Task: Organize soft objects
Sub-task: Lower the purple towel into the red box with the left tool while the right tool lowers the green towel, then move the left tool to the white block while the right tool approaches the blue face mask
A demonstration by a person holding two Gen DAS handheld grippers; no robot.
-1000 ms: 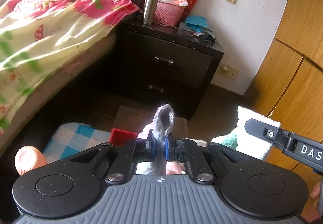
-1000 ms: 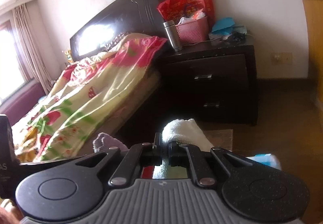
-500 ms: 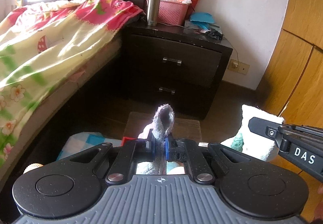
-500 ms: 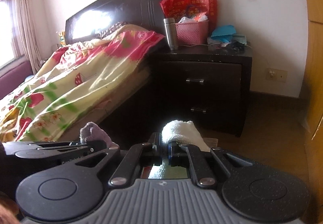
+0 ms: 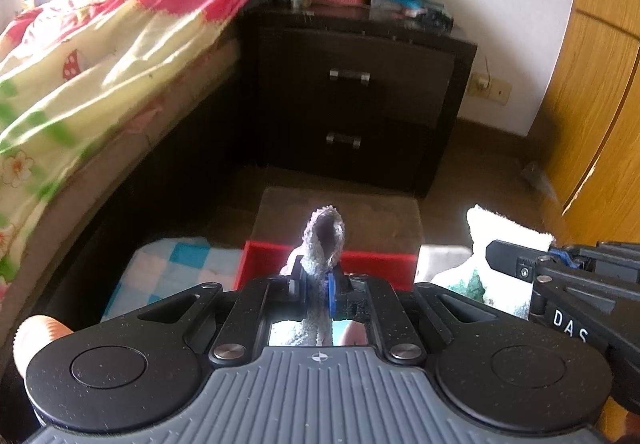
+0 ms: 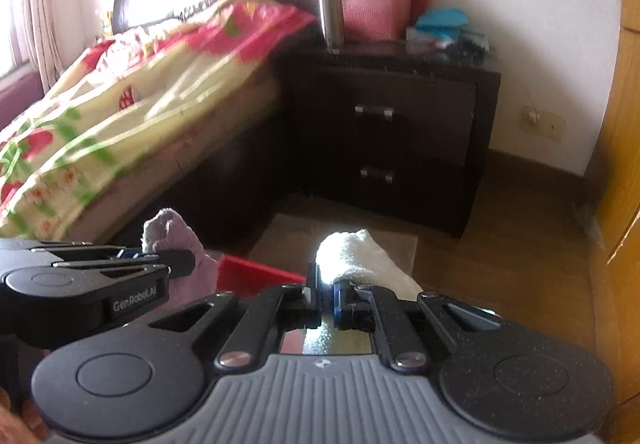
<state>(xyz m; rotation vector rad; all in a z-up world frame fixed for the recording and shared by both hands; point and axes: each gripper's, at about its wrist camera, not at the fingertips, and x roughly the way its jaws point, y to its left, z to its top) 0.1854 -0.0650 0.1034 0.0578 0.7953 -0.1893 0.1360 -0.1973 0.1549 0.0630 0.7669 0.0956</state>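
Beside a bed with a floral quilt [image 5: 120, 40], two handheld grippers hover above the floor, each clamped on a soft cloth. The left gripper [image 5: 316, 284] pinches a grey towel [image 5: 322, 240], whose folded end stands up between the closed fingers; the right gripper [image 6: 326, 290] is closed on a white towel [image 6: 356, 254], which drapes to the right over its linkage. Just below and beyond them sits a red box [image 5: 376, 264], with a blue checked cloth [image 5: 172, 268] to its left and a dark nightstand [image 5: 360, 96] farther off. The likely risk is slippage: each grip holds only a thin fold, so a quick swing could pull a towel free, or trailing fabric could snag the box rim and land outside.
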